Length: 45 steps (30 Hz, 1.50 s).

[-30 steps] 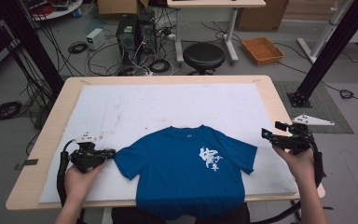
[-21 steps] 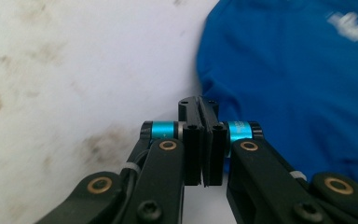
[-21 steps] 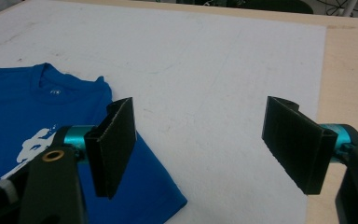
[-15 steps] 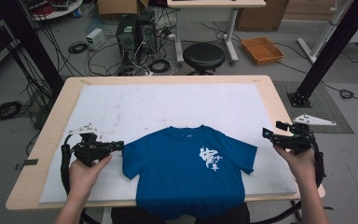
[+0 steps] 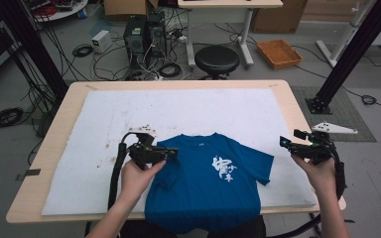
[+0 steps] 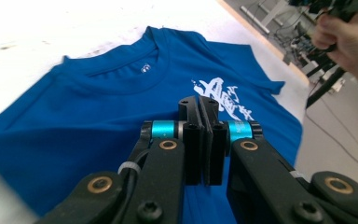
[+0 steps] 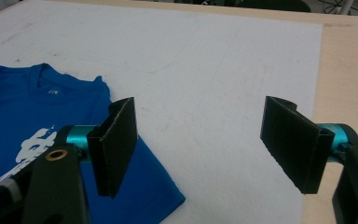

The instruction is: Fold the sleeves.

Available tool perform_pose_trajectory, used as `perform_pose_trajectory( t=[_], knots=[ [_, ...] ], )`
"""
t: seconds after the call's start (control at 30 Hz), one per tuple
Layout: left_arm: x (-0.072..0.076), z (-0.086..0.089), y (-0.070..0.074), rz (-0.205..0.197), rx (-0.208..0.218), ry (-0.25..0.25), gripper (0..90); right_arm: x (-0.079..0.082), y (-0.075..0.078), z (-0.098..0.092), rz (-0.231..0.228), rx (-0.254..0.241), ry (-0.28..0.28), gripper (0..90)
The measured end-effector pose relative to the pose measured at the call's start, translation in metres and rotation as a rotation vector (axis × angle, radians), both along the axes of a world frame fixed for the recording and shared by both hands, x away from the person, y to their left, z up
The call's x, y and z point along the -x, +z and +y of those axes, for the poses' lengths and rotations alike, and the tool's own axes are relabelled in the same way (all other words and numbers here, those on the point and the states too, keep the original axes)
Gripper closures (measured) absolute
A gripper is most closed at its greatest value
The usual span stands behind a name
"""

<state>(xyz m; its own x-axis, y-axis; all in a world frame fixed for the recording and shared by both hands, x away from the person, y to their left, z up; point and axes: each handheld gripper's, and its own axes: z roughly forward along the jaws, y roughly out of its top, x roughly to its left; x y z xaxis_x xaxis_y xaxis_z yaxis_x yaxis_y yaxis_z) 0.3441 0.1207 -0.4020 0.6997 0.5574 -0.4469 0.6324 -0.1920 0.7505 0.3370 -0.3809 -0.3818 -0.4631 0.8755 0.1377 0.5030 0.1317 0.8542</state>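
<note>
A blue T-shirt (image 5: 203, 183) with a white print lies front up on the white mat (image 5: 203, 109), its hem hanging over the near edge. My left gripper (image 5: 173, 152) is shut over the shirt's left shoulder, and the left sleeve is folded inward under it, apparently pinched between the jaws. In the left gripper view the jaws (image 6: 199, 100) are pressed together above the blue cloth (image 6: 98, 93). My right gripper (image 5: 284, 141) hovers open beside the right sleeve. In its own view the right gripper (image 7: 198, 116) has wide jaws over bare mat, with the sleeve (image 7: 14, 107) to the left.
The mat covers most of a wooden table (image 5: 297, 104). Beyond the far edge stand a black stool (image 5: 217, 59), computer towers (image 5: 141, 34) with tangled cables, and an orange tray (image 5: 279, 52) on the floor. Black frame posts rise at both sides.
My left hand has moved right and slightly up, from the mat left of the shirt onto its left shoulder, taking the left sleeve inward. The right hand has stayed put.
</note>
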Motion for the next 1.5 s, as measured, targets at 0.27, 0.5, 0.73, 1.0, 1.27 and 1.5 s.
perform_pose_trajectory(
  t=[0.27, 0.5, 0.73, 1.0, 1.27, 1.5],
  knots=[
    [-0.006, -0.006, -0.006, -0.083, -0.019, 0.017, 64.7, -0.001, -0.003, 0.001, 0.012, 0.011, -0.008, 26.8],
    [0.006, 0.031, 0.009, -0.245, -0.030, 0.104, 58.6, -0.002, -0.009, -0.001, 0.052, -0.011, -0.050, 25.1],
    [0.022, 0.081, 0.005, -0.335, -0.067, 0.210, 57.2, -0.003, -0.025, 0.004, 0.131, 0.015, 0.023, 48.2],
    [0.020, 0.106, -0.003, -0.309, -0.070, 0.265, 57.0, -0.008, -0.045, 0.014, 0.209, 0.048, 0.060, 69.5],
    [0.019, 0.104, -0.007, -0.300, -0.084, 0.247, 57.0, -0.012, -0.053, 0.015, 0.246, 0.064, 0.061, 71.0],
    [0.017, 0.103, -0.009, -0.287, -0.087, 0.240, 57.0, -0.015, -0.059, 0.019, 0.273, 0.105, 0.076, 81.4]
  ],
)
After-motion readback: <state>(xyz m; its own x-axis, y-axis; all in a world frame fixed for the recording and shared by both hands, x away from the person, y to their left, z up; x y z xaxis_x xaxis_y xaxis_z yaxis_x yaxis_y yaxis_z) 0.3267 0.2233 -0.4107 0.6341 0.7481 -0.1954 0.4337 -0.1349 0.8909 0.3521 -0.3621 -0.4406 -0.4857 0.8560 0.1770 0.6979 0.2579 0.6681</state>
